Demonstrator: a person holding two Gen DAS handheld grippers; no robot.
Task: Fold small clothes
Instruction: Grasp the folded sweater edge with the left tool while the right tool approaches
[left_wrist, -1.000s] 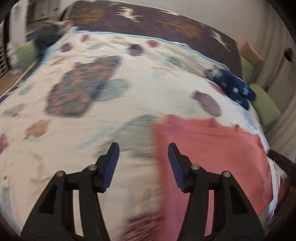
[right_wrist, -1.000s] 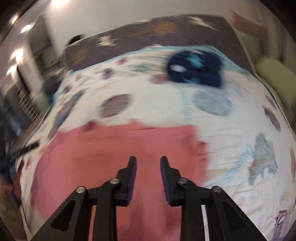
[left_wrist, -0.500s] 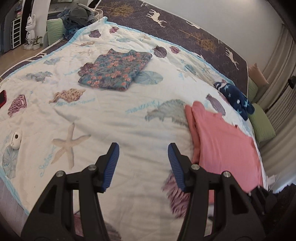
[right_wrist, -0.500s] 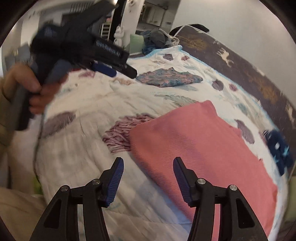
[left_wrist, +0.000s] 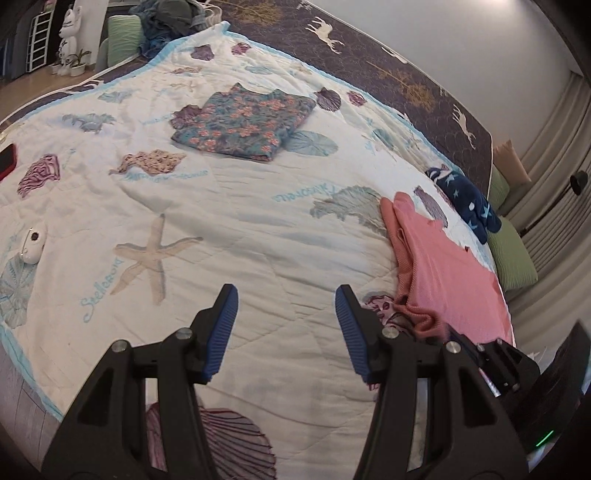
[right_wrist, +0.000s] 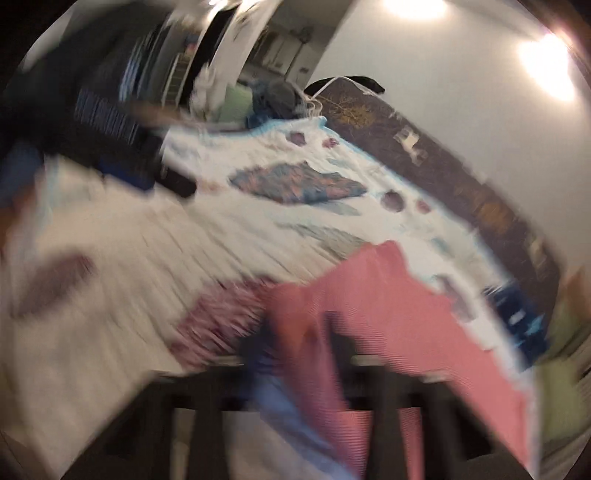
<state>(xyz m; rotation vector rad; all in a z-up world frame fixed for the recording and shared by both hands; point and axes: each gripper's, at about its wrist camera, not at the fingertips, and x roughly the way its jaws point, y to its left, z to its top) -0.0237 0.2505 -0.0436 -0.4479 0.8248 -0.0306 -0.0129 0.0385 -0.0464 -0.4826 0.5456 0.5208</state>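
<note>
Between the left gripper's (left_wrist: 284, 325) blue pads there is only bare quilt (left_wrist: 258, 236); its jaws stand apart and hold nothing. Just to its right, the near corner of the pink garment (left_wrist: 450, 273) is bunched up where the right gripper (right_wrist: 295, 354) reaches it. On the right wrist view, badly blurred, the right gripper's jaws are closing with pink fabric lying between them and draping over the fingers; whether the pads press yet, I cannot tell.

Compared with half a second ago, those right jaws were wide open over the garment's flat edge, and now they have drawn nearly together on a lifted fold. A second ago the left camera looked almost straight over the pink cloth; now it sits off to the right.

Ahead of the left gripper and well beyond it lies a folded floral garment (left_wrist: 243, 125). Far right, past the pink one, a navy star-print piece (left_wrist: 469, 199) rests near the green pillows (left_wrist: 513, 254). To the left sit a small white gadget (left_wrist: 34, 245) and a red phone (left_wrist: 7, 160) at the quilt's edge. A dark deer-print blanket (left_wrist: 388, 66) runs behind, with a clothes heap (left_wrist: 170, 14) at the far corner.
</note>
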